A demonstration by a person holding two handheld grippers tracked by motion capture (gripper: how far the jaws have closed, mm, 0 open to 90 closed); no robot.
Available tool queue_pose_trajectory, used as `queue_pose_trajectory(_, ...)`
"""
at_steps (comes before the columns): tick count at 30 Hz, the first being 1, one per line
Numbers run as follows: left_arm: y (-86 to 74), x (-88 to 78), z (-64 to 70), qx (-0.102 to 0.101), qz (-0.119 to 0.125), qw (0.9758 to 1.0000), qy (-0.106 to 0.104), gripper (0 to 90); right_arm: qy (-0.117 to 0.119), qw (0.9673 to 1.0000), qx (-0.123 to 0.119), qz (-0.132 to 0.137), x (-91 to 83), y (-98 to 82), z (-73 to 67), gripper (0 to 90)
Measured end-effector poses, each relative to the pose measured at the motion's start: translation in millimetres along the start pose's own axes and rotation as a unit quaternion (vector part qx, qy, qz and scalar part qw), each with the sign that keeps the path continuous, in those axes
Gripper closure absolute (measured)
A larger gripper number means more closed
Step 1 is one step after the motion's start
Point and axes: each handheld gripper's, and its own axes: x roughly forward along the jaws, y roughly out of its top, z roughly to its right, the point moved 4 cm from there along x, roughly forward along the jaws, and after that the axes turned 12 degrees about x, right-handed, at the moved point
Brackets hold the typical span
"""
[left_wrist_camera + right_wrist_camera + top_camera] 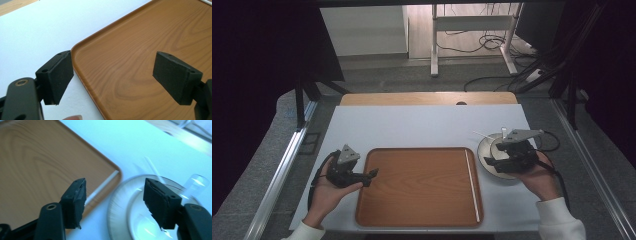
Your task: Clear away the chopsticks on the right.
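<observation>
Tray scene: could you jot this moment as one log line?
left gripper: open, at tray corner | right gripper: open, empty, above bowl | white stick: on tray

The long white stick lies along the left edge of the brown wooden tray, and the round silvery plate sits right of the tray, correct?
Not quite. In the high view the long white stick lies along the right edge of the brown wooden tray. The round silvery plate does sit right of it.
</observation>
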Motion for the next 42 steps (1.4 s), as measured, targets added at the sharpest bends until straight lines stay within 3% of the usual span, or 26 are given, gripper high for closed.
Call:
queue_pose_trajectory(3, -0.3, 0.2, -0.3, -0.001, -0.001, 1.0000, 0.000, 16.7, -0.006, 1.0000, 0.005, 0.001, -7.0, -1.3, 8.9, 33.7)
queue_pose_trajectory(5, -0.9, 1.0, -0.6, 0.000, -0.002, 1.0000, -0.001, 16.7, -0.011, 0.9998, 0.018, 0.000, -18.8, -2.0, 25.3, 34.4)
queue_pose_trajectory(6, -0.9, 1.0, -0.6, 0.000, -0.002, 1.0000, -0.001, 16.7, -0.011, 0.9998, 0.018, 0.000, -18.8, -2.0, 25.3, 34.4)
queue_pose_trajectory(8, -1.4, 1.8, -0.6, -0.001, -0.003, 1.0000, -0.002, 16.7, -0.029, 0.9992, 0.027, -0.009, -27.7, -3.2, 41.8, 34.8)
queue_pose_trajectory(15, -1.6, 2.4, -0.5, -0.002, -0.004, 1.0000, -0.003, 16.7, -0.061, 0.9973, 0.027, -0.030, -36.0, -3.6, 69.4, 34.3)
queue_pose_trajectory(20, -1.1, 1.3, -0.6, -0.002, -0.002, 1.0000, -0.003, 16.7, -0.072, 0.9960, 0.026, -0.047, -37.6, -4.7, 85.5, 34.5)
queue_pose_trajectory(21, -1.8, 1.9, -1.3, -0.002, -0.002, 1.0000, -0.003, 16.7, -0.079, 0.9943, 0.019, -0.068, -35.8, -7.2, 92.8, 34.9)
queue_pose_trajectory(22, -1.8, 1.9, -1.3, -0.002, -0.002, 1.0000, -0.003, 16.7, -0.079, 0.9943, 0.019, -0.068, -35.8, -7.2, 92.8, 34.9)
queue_pose_trajectory(25, -2.5, 2.8, -1.5, -0.001, -0.003, 1.0000, -0.003, 16.8, -0.084, 0.9905, 0.008, -0.109, -29.0, -13.0, 104.0, 34.9)
queue_pose_trajectory(26, -2.5, 2.7, -1.2, 0.000, -0.003, 1.0000, -0.003, 16.8, -0.096, 0.9866, 0.010, -0.132, -24.3, -17.4, 111.2, 35.5)
queue_pose_trajectory(27, -2.5, 2.7, -1.2, 0.000, -0.003, 1.0000, -0.003, 16.8, -0.096, 0.9866, 0.010, -0.132, -24.3, -17.4, 111.2, 35.5)
queue_pose_trajectory(32, -2.1, 2.4, -0.8, 0.000, -0.003, 1.0000, -0.002, 16.9, -0.110, 0.9791, 0.018, -0.170, -12.4, -28.0, 131.6, 39.5)
queue_pose_trajectory(33, -2.0, 2.2, -0.7, 0.001, -0.002, 1.0000, -0.001, 16.9, -0.110, 0.9791, 0.018, -0.170, -12.4, -28.0, 131.6, 39.5)
queue_pose_trajectory(35, -1.7, 1.8, -0.2, 0.004, 0.002, 1.0000, -0.002, 17.1, -0.118, 0.9740, 0.008, -0.193, -6.5, -33.8, 140.3, 40.3)
queue_pose_trajectory(37, -1.5, 1.9, 0.0, 0.005, 0.003, 1.0000, -0.003, 17.2, -0.118, 0.9723, 0.007, -0.201, -4.5, -36.1, 143.2, 40.7)
queue_pose_trajectory(38, -1.5, 2.2, 0.2, 0.005, 0.003, 1.0000, -0.003, 17.2, -0.124, 0.9687, 0.007, -0.215, -0.5, -40.1, 149.1, 41.6)
queue_pose_trajectory(40, -1.8, 2.9, 0.4, 0.005, 0.002, 1.0000, -0.003, 17.2, -0.120, 0.9683, 0.010, -0.219, 1.7, -41.9, 151.6, 42.1)
queue_pose_trajectory(42, -2.1, 3.2, 0.3, 0.005, 0.003, 1.0000, -0.002, 17.2, -0.117, 0.9656, 0.011, -0.232, 8.6, -47.2, 157.3, 45.5)
